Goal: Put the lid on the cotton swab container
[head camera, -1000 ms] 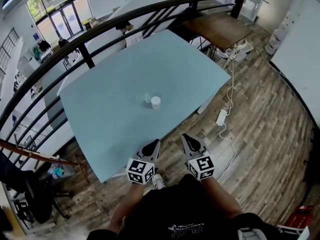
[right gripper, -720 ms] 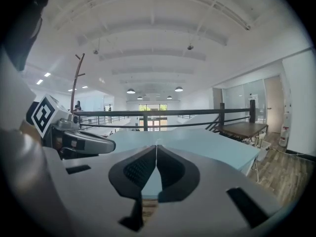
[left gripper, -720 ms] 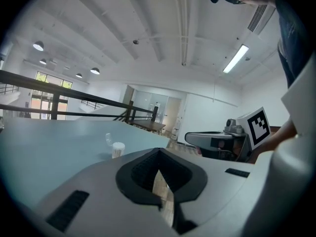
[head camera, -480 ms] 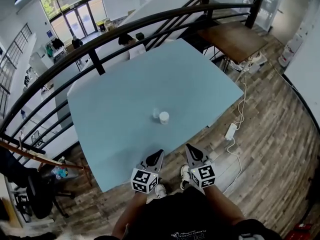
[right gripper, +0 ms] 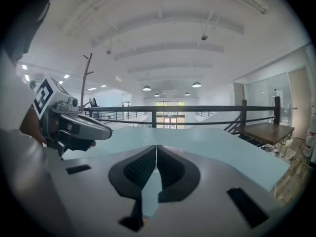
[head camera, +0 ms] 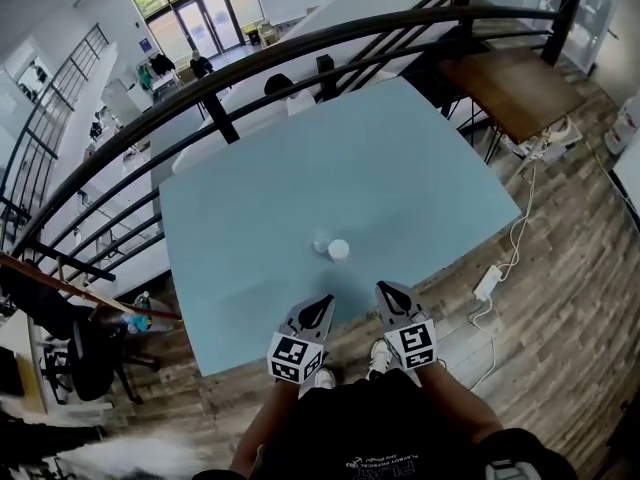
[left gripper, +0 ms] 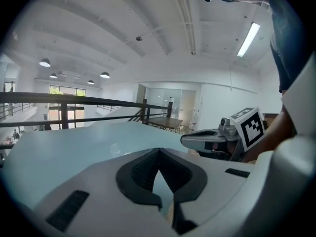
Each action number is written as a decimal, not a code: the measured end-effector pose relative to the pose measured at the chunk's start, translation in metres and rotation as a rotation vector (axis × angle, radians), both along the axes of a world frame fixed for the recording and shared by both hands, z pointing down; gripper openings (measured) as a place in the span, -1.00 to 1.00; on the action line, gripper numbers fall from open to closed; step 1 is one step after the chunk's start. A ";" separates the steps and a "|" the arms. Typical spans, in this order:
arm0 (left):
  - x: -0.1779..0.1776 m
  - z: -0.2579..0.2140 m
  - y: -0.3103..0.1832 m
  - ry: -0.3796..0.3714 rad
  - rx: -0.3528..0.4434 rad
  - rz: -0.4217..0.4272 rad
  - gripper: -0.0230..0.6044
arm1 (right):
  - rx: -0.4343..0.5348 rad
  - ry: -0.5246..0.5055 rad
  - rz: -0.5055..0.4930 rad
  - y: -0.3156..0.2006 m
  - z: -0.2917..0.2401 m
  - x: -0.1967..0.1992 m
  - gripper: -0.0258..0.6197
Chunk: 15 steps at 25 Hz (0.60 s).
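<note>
Beside the lid (head camera: 339,250), the clear container (head camera: 321,242) barely shows.

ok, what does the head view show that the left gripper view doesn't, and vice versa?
Head view only: the white lid lying off and beside the clear container, mid-table; a power strip on the floor.
Left gripper view only: the ceiling lights; the left gripper seen close up, jaws together with nothing between them.
Both: the blue table, the black railing and the right gripper.

container (head camera: 321,241) and lid (head camera: 339,250) too small to show detail.
</note>
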<state>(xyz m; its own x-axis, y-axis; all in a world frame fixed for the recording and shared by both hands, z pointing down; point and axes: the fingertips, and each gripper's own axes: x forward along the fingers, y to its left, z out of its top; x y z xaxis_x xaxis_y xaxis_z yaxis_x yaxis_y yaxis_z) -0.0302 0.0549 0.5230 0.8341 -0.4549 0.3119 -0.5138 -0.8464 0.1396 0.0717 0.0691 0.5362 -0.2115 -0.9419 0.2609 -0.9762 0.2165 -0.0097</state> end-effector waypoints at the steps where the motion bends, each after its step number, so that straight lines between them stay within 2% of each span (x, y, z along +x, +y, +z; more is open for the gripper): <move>1: 0.001 0.001 -0.002 -0.007 -0.003 -0.018 -0.89 | -0.003 -0.005 -0.024 -0.004 0.001 0.002 -0.86; 8: -0.002 0.009 -0.012 -0.029 -0.038 -0.147 -0.89 | -0.015 -0.003 -0.161 -0.027 0.016 0.006 -0.86; 15: -0.021 0.022 -0.034 -0.043 -0.076 -0.214 -0.89 | -0.021 -0.011 -0.218 -0.057 0.018 -0.005 -0.86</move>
<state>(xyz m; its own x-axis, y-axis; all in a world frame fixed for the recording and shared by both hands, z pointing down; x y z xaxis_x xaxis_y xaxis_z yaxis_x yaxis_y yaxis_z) -0.0515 0.0205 0.5452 0.7061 -0.5941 0.3854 -0.6876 -0.7052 0.1728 0.0669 0.0120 0.5542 -0.4124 -0.8682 0.2760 -0.9063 0.4219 -0.0272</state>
